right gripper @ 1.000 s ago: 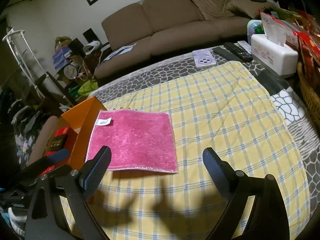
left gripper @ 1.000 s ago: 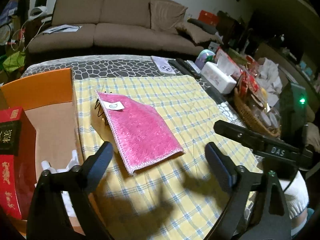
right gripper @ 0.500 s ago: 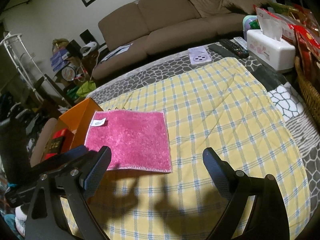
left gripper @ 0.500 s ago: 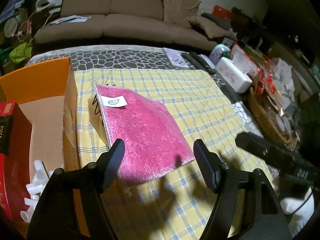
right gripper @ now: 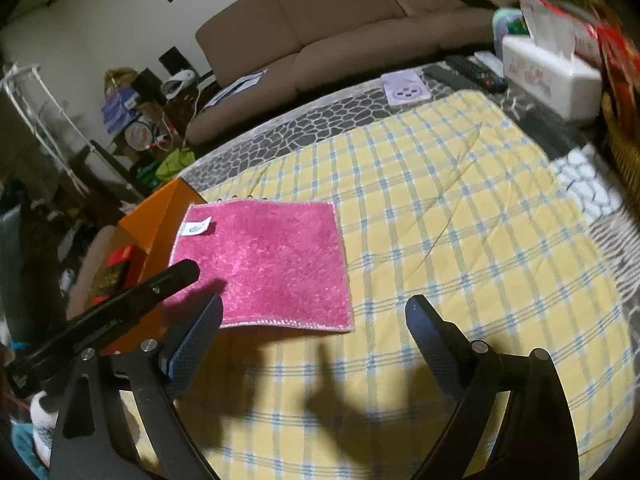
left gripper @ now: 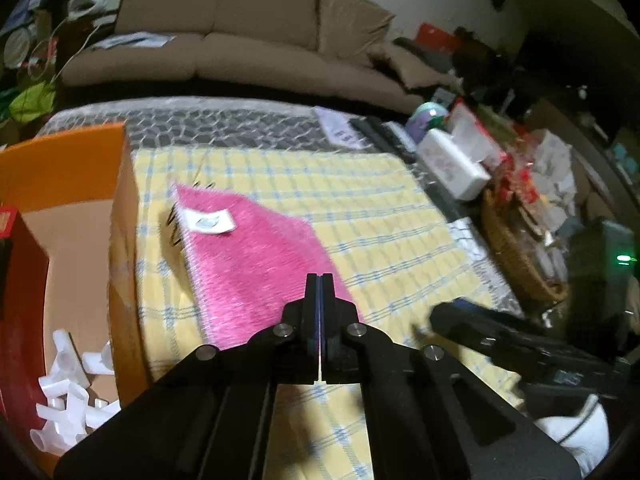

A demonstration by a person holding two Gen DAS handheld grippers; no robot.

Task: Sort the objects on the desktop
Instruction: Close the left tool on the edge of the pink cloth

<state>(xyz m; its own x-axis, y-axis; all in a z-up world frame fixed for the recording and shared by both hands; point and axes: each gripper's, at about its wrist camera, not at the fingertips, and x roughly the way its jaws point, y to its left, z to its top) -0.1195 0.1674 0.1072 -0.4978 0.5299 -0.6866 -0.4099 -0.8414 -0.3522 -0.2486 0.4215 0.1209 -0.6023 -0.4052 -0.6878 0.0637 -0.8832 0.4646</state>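
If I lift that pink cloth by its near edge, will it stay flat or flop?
The pink cloth will probably flop: it looks like thin, fuzzy fabric. It seems to rest on something with spiral binding showing at its far edge, so its flatness may be borrowed. Likely light, and its pile should grip rather than slip. A pinch could catch whatever lies beneath.

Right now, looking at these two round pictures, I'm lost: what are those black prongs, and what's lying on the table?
There is no robot here. A person holds a black two-fingered gripper in each hand, and a wide-angle camera on each looks along its fingers. One picture is from the left gripper. Its jaws are shut, with the tips at the near edge of a fluffy pink square cloth; whether they pinch it I cannot tell. The other is from the right gripper, open and empty. The cloth lies on a yellow checked tablecloth, beside an orange cardboard box holding white plastic pieces.
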